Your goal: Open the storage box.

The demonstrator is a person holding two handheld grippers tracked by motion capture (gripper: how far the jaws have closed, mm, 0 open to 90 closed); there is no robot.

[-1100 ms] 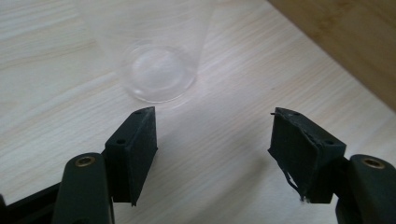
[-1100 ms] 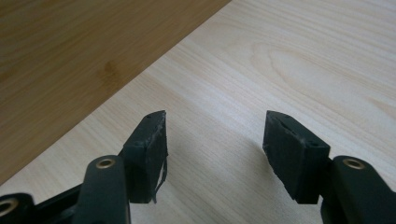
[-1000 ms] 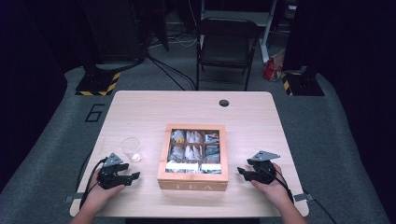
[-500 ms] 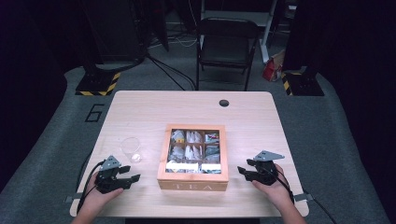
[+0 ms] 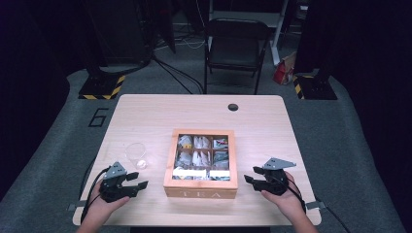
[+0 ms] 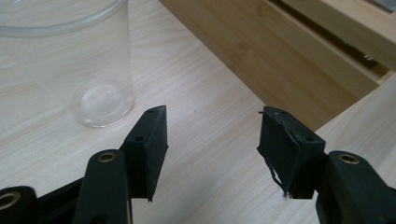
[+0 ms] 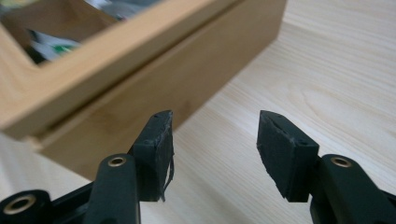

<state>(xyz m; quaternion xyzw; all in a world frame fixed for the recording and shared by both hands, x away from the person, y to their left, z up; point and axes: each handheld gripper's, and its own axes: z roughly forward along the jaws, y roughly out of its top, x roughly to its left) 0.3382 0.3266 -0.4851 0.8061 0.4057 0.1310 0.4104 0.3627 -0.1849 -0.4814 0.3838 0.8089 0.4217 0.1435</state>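
on the bench (image 5: 145, 111), a clear plastic cup (image 5: 136, 154) stands just ahead of the left gripper (image 5: 138, 186), whose jaws have just been closing, yet stand apart, nothing between. the wooden tea box (image 5: 200, 187) sits mid-bench, its lid seemingly down. the right gripper (image 5: 248, 174) faces its side, jaws likewise narrowing, apart, bare.

Matt pale wood table (image 5: 145, 111), smooth wooden tea box (image 5: 200, 191), clear glossy plastic cup (image 5: 136, 154).

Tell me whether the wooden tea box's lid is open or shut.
Shut. The tea box has its windowed lid lying flat on the base, with only a thin seam between them in the right gripper view; the tea bags show through the panes.
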